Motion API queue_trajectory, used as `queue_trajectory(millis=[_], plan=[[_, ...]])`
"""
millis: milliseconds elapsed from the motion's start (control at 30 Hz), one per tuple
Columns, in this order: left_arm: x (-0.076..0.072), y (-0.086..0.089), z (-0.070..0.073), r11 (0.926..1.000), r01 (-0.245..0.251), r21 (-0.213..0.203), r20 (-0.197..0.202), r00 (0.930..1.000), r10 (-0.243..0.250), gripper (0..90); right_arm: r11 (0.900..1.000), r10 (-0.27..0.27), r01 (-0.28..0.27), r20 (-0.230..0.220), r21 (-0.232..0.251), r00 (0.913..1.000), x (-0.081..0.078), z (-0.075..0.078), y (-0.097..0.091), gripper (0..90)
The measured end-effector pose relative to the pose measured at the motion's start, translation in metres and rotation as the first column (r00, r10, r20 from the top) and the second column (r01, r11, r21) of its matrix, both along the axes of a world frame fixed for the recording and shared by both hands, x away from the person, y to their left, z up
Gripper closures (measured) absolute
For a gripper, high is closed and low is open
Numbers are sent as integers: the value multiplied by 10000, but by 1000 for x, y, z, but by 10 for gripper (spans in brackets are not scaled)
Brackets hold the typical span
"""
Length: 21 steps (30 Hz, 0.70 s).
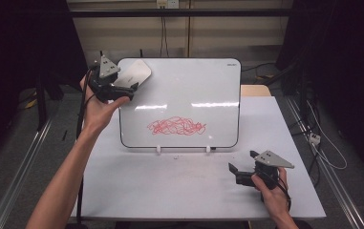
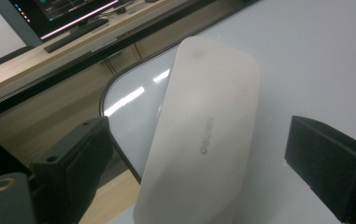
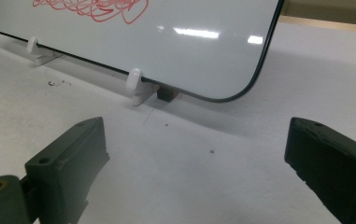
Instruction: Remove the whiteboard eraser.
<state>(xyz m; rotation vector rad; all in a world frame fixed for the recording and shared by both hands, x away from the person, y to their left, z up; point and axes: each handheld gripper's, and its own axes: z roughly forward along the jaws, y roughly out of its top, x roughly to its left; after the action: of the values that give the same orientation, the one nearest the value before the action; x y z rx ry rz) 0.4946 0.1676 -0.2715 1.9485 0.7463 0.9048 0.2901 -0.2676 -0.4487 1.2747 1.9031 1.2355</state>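
Left claw (image 1: 122, 90) at the board's upper left corner, eraser (image 2: 203, 135) between its jaws; gaps show on both sides, pads not pressing, so no grip yet. Eraser lies flat against the whiteboard (image 1: 194, 86). Red scribble (image 1: 176, 126) sits low on the board. Right claw (image 1: 239, 167) rests on the table (image 1: 170, 186), jaws wide apart, holding nothing.

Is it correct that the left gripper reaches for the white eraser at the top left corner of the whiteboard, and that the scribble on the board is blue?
Not quite: the scribble is red, not blue, as the high view shows. The rest holds: the left gripper has the white eraser between its jaws at the top left corner of the whiteboard.
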Motion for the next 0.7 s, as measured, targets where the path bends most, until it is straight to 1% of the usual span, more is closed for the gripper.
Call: queue_trajectory(millis=[33, 67, 100, 133, 167, 233, 267, 300, 400, 433, 500, 533, 567, 633, 700], plan=[[2, -4, 0, 9998, 58, 183, -8, 10000, -58, 116, 10000, 6, -6, 3, -7, 10000, 0, 0, 0, 56], [2, -4, 0, 9998, 58, 183, -8, 10000, -58, 115, 10000, 13, -13, -1, -14, 10000, 0, 0, 0, 56], [4, -6, -1, 9995, 104, 285, -35, 9999, -103, 125, 10000, 14, -14, 0, -18, 10000, 0, 0, 0, 56], [6, -10, -2, 9987, 179, 480, -77, 9998, -175, 134, 10000, 11, -11, -8, -18, 10000, 0, 0, 0, 56], [6, -10, -2, 9987, 179, 480, -77, 9998, -175, 135, 10000, 11, -11, -8, -18, 10000, 0, 0, 0, 56], [7, -14, -4, 9978, 223, 632, -78, 9997, -218, 143, 10000, 22, -22, -11, -21, 10000, 0, 0, 0, 56], [8, -18, -6, 9961, 229, 852, -116, 9997, -220, 145, 10000, 23, -23, -11, -17, 10000, 0, 0, 0, 56], [9, -20, -7, 9950, 226, 970, -99, 9997, -218, 153, 10000, 27, -27, -13, -24, 10000, 0, 0, 0, 56], [10, -22, -10, 9950, 337, 944, -46, 9994, -335, 171, 10000, 30, -30, -19, -47, 10000, 0, -1, 0, 57], [12, -24, -11, 9927, 286, 1172, 54, 9996, -294, 180, 10000, 32, -32, -39, -52, 10000, 0, -1, 0, 57], [13, -25, -11, 9922, 260, 1217, 38, 9996, -266, 188, 10000, 42, -43, -45, -55, 10000, 0, -1, 0, 57], [14, -25, -12, 9929, 225, 1164, 27, 9997, -230, 196, 10000, 52, -53, -31, -52, 10000, 0, -1, 0, 57], [16, -25, -14, 9921, 165, 1247, 58, 9998, -173, 210, 10000, 58, -58, -35, -48, 10000, 0, -1, 0, 57], [17, -24, -15, 9899, 138, 1412, -4, 9999, -139, 225, 10000, 69, -69, -40, -52, 10000, 0, -1, 0, 57], [18, -24, -16, 9890, 128, 1473, -23, 9999, -126, 245, 10000, 72, -72, -38, -58, 10000, 1, -1, 0, 57]])
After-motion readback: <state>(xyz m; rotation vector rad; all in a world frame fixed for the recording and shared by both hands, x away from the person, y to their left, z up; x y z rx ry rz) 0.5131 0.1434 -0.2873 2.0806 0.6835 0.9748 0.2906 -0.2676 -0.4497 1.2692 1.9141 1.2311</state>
